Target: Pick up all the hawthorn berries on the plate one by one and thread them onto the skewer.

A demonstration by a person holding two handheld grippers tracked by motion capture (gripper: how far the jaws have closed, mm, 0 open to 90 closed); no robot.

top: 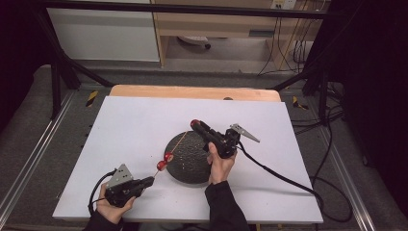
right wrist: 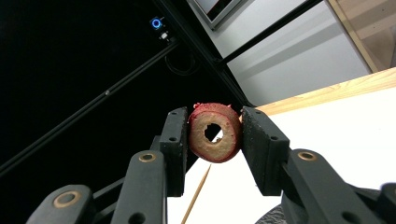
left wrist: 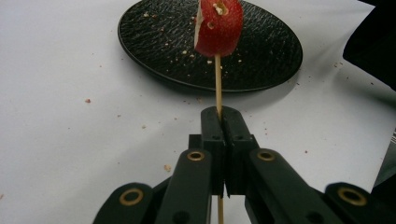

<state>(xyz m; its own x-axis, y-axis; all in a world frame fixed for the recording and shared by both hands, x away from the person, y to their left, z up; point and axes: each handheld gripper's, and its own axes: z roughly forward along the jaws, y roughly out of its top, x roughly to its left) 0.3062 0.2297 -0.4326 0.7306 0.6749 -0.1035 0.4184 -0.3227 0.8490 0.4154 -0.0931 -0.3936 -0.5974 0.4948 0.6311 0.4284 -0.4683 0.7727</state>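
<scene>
My left gripper [top: 150,180] [left wrist: 220,116] is shut on the near end of a thin wooden skewer [top: 174,150] [left wrist: 217,84], which slants up and away over a black textured plate [top: 190,161] [left wrist: 261,51]. Two red fruit pieces [top: 165,161] are threaded on the skewer; the nearer one [left wrist: 218,25] shows a pale cut side. My right gripper [top: 195,124] [right wrist: 214,133] is shut on a red ring-shaped fruit slice [right wrist: 215,132] [top: 195,123] with a hole through its pale centre. It is held just past the skewer's far tip [right wrist: 196,193], above the plate's back edge.
The plate rests on a white mat [top: 134,130] over a wooden table [top: 192,91]. Crumbs [left wrist: 88,100] dot the mat and the plate. Cables [top: 284,178] trail from both grippers. A black frame [top: 57,67] surrounds the table, with furniture behind it.
</scene>
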